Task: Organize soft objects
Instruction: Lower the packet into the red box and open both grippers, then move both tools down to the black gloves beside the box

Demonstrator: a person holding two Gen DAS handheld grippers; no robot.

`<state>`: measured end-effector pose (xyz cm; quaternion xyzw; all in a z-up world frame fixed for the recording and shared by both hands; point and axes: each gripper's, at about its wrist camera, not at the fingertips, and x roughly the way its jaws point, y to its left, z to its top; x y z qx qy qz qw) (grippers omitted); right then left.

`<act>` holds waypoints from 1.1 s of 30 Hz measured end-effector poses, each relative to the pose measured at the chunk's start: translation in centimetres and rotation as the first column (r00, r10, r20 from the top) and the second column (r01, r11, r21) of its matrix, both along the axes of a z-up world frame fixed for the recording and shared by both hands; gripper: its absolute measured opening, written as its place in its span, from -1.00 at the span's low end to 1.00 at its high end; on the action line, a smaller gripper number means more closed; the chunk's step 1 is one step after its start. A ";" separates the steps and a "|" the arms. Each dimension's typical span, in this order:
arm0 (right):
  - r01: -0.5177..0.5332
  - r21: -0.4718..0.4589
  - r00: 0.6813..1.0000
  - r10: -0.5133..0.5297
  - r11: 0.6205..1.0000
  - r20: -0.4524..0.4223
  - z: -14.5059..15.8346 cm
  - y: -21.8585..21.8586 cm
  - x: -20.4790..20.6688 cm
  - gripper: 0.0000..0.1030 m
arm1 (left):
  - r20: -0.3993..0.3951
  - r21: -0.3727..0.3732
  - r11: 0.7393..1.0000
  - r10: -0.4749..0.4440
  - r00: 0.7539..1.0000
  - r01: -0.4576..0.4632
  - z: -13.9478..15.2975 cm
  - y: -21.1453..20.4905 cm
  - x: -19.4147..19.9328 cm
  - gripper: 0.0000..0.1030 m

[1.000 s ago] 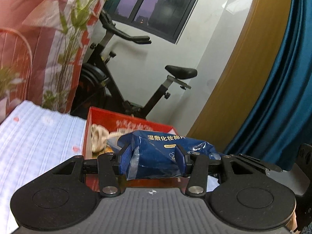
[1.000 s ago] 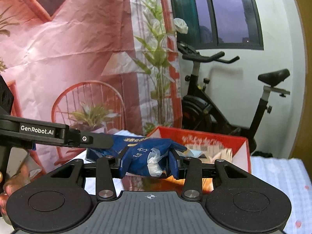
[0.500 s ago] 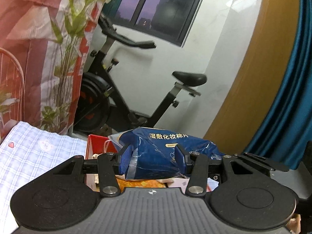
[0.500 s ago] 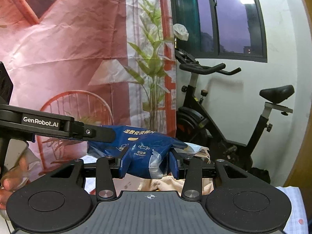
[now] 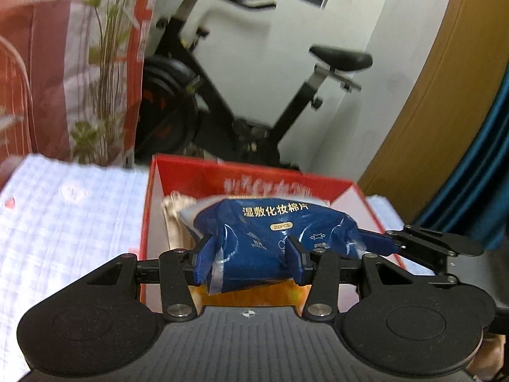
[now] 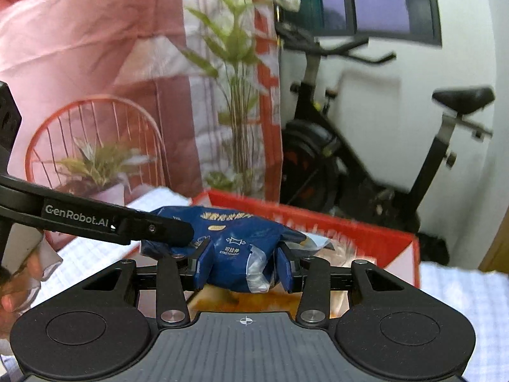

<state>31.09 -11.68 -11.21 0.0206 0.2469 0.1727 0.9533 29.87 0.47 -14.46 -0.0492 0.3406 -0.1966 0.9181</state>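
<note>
A black exercise bike (image 6: 366, 146) stands against a white wall (image 5: 280, 31) beside teal curtains (image 5: 477, 165).

A glossy blue plastic film pack (image 5: 270, 232), crinkled and reflecting light, is being pinched between matt black plastic jaws of the left gripper (image 5: 251, 261) and the right gripper (image 6: 243, 269), whose bodies are being shown with fine ribbing and bright metal pivot screws. A red cardboard box (image 5: 254, 181), smooth-faced with printed lettering, is being seen beneath. Soft checked cloth (image 5: 70, 222) is being spread over the counter. A creased, paper-like printed backdrop (image 6: 95, 47) is being hung behind.
</note>
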 end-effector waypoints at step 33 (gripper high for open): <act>0.081 -0.014 0.984 -0.082 0.997 -0.161 -1.2 -1.2 -5.3 -0.02 | 0.042 0.131 0.991 0.016 0.999 -0.021 1.7 1.4 -7.6 0.10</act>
